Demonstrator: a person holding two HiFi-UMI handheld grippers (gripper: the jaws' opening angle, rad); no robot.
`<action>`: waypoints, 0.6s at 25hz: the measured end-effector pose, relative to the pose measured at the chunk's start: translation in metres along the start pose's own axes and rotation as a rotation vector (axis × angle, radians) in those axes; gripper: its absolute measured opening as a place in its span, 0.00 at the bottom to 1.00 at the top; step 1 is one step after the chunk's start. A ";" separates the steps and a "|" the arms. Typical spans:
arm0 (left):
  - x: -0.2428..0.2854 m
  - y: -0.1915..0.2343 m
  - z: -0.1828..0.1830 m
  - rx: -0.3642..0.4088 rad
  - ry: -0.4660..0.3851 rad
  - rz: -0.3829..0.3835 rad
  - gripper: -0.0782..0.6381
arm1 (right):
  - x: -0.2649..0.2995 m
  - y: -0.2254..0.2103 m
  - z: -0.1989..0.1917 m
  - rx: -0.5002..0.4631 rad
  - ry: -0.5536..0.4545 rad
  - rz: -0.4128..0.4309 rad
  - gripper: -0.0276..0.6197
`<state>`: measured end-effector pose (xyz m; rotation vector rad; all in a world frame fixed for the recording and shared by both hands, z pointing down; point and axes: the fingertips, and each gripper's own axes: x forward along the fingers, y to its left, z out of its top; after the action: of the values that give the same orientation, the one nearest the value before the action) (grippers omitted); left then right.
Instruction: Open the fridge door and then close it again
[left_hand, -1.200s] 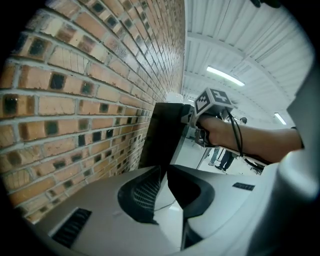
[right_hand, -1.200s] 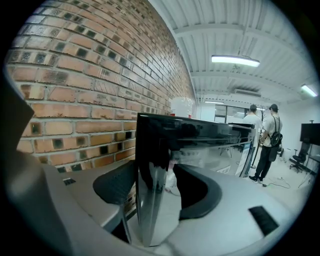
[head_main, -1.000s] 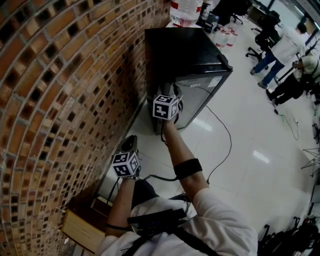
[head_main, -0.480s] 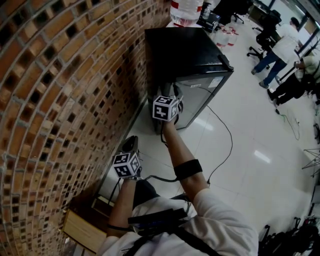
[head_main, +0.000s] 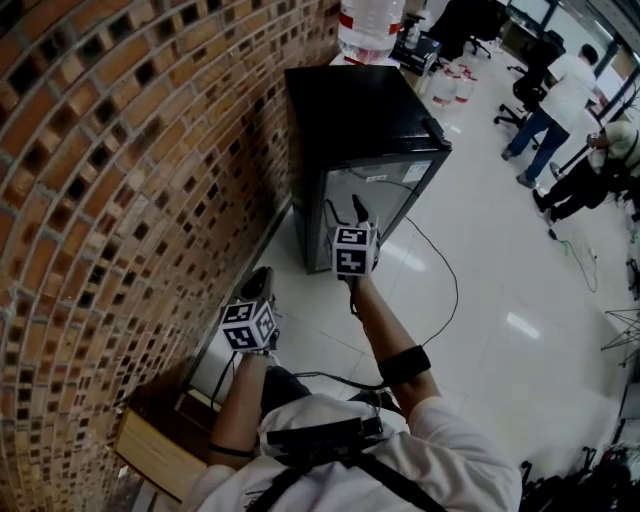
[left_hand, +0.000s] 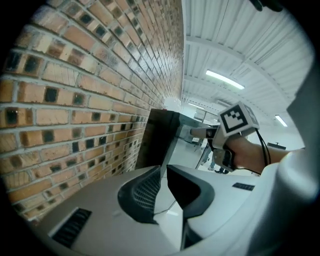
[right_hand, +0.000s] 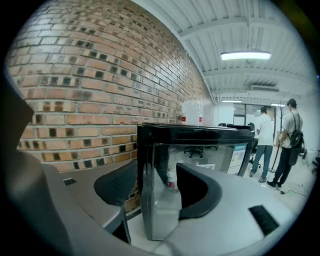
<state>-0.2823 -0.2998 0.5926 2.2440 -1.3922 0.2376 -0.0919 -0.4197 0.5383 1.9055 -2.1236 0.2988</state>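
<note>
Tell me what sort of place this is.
Most likely an office or lab workspace, indoors. A small black fridge stands against a brick wall on a glossy white floor. Office chairs and standing people fill the far end, and strip lights run along the ceiling.

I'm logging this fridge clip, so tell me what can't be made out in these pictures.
Inside of the small black fridge: right gripper view, its shiny door only mirrors the room.
White label on that door: head view, too small to read.
Large clear water bottle on top: head view, cut off by the upper edge.
Whether the right tongs touch the door: head view, they overlap it; depth unclear.
</note>
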 end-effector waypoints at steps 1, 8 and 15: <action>-0.005 -0.010 0.007 0.011 -0.008 -0.003 0.15 | -0.016 -0.009 0.000 0.011 0.001 0.030 0.47; -0.037 -0.104 0.043 0.111 -0.064 -0.053 0.11 | -0.149 -0.116 0.029 0.104 -0.089 0.133 0.04; -0.036 -0.194 0.035 0.164 -0.090 -0.150 0.11 | -0.245 -0.172 0.015 0.127 -0.128 0.137 0.04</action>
<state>-0.1321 -0.2170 0.4880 2.5090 -1.2824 0.2095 0.1022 -0.2142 0.4375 1.8969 -2.3774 0.3564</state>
